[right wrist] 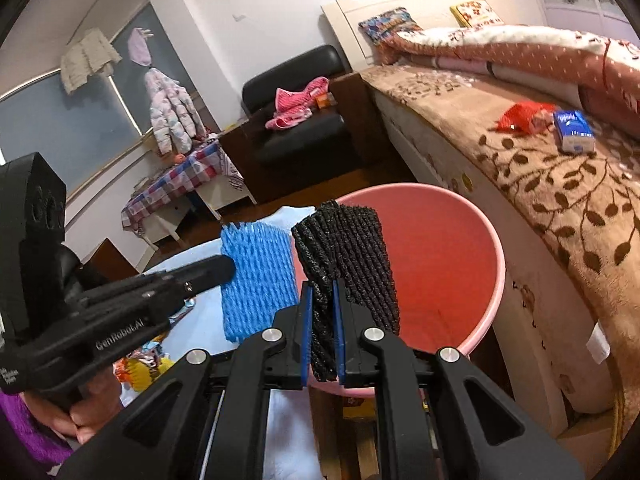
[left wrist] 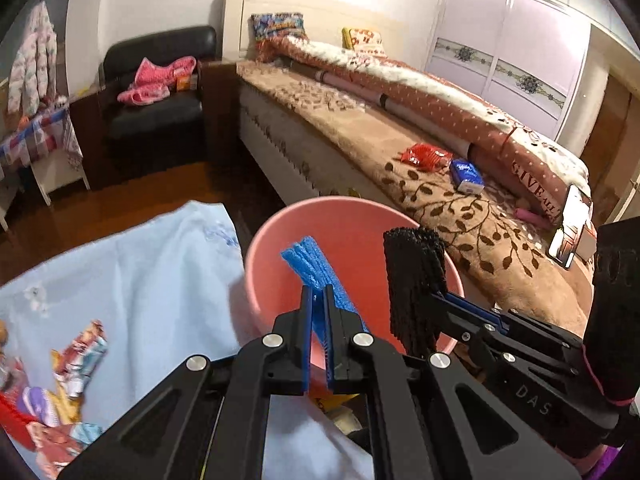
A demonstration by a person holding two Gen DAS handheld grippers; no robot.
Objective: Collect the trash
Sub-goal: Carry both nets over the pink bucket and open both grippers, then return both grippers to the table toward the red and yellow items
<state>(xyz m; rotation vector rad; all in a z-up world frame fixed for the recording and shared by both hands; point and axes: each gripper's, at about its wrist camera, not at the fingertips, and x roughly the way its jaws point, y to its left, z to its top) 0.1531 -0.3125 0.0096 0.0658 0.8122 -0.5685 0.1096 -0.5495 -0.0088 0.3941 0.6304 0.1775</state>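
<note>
Right now, from your left wrist camera, your left gripper point(left wrist: 318, 304) has its jaws clenched on a blue foam net point(left wrist: 310, 266), held above the mouth of the pink bin point(left wrist: 280, 236). Beside it on the right, your right gripper point(left wrist: 434, 300) grips a black foam net point(left wrist: 414, 276) over the bin's rim. On the bed point(left wrist: 440, 196) beyond, a red wrapper point(left wrist: 426, 156) and a blue packet point(left wrist: 466, 176) lie close together.

From your right wrist camera, the right gripper point(right wrist: 323, 312) shows its jaws clamped on the black foam net point(right wrist: 348, 248), which stands in front of the pink bin point(right wrist: 494, 264). The left gripper point(right wrist: 224, 268) comes in from the left, holding the blue foam net point(right wrist: 256, 276) just beside the black one. The red wrapper point(right wrist: 516, 118) and blue packet point(right wrist: 574, 130) rest on the bed point(right wrist: 560, 208).
</note>
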